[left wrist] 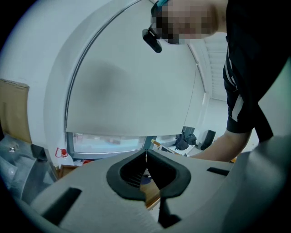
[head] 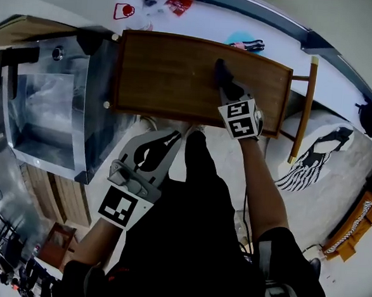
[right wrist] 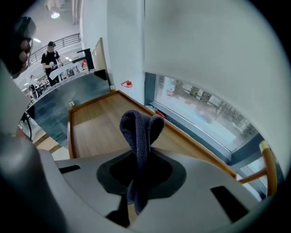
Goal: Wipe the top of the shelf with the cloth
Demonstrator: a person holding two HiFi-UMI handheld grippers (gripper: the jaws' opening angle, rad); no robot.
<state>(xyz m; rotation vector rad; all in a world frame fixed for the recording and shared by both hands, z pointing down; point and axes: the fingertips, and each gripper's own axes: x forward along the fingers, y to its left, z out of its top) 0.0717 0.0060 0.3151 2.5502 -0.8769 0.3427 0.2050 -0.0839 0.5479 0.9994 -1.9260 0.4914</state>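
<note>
Dark knitted cloth point(right wrist: 138, 129) stands bunched in a folded loop out of the right gripper point(right wrist: 140, 159), whose jaws are clamped on its lower part. In the head view this gripper point(head: 225, 79) reaches over the brown wooden shelf top point(head: 166, 73) and holds the cloth point(head: 221, 68) right of the middle, between the near and far edges. Whether the fold presses on the wood or hangs just above it, I cannot tell.

The left gripper point(head: 169, 137) is held back off the near edge of the shelf, close to the person's body. Its jaws are pressed together at the tips with nothing between them, as the left gripper view point(left wrist: 146, 155) shows.

The step in hand looks like the wiping itself, or the start of a stroke: the cloth is over the surface and a broad stretch of wood lies toward the left edge. The next move likely calls for pressing the loop flat onto the wood and sweeping it along the length of the shelf. The grip must be firm enough that the cloth does not slip out, and each stroke should stop short of the raised rim point(right wrist: 72, 132).
</note>
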